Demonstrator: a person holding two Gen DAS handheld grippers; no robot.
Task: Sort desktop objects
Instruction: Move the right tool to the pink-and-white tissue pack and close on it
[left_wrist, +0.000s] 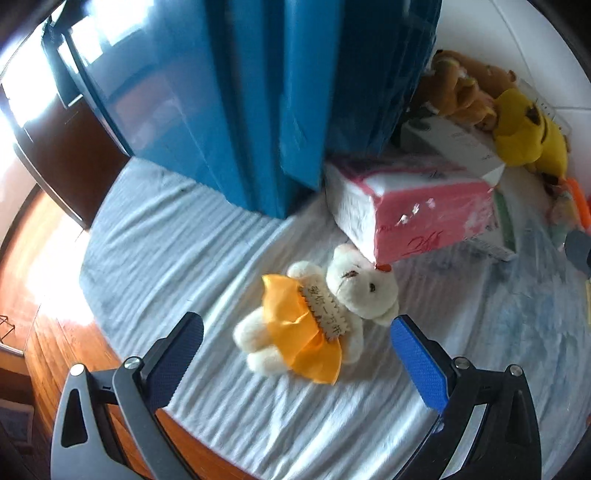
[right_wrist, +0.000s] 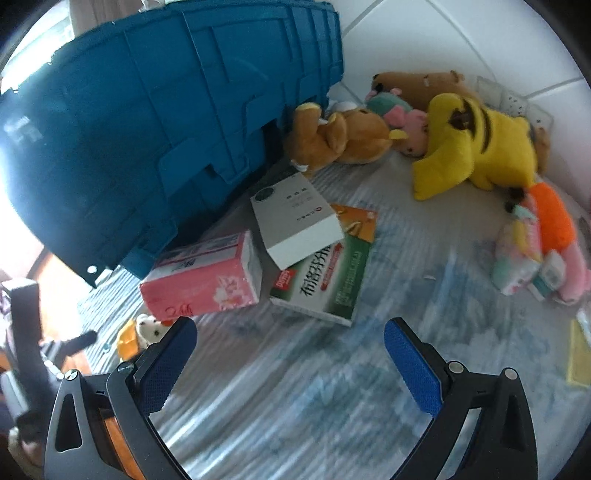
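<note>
A small white teddy bear in an orange dress (left_wrist: 314, 314) lies on the pale cloth just ahead of my open left gripper (left_wrist: 295, 332), between its fingers' line but untouched; it also shows in the right wrist view (right_wrist: 142, 332). A pink tissue pack (left_wrist: 413, 206) (right_wrist: 207, 277) lies behind it. A green box (right_wrist: 325, 280) with a white box (right_wrist: 295, 221) on top lies ahead of my open, empty right gripper (right_wrist: 290, 339). A big blue bin (left_wrist: 258, 103) (right_wrist: 159, 140) stands at the back.
Plush toys lie along the white wall: a brown bear (right_wrist: 340, 136), a yellow one (right_wrist: 480, 147) (left_wrist: 528, 129), and small pink and orange items (right_wrist: 535, 240) at right. The cloth's left edge (left_wrist: 88, 288) drops to a wooden floor (left_wrist: 33, 295).
</note>
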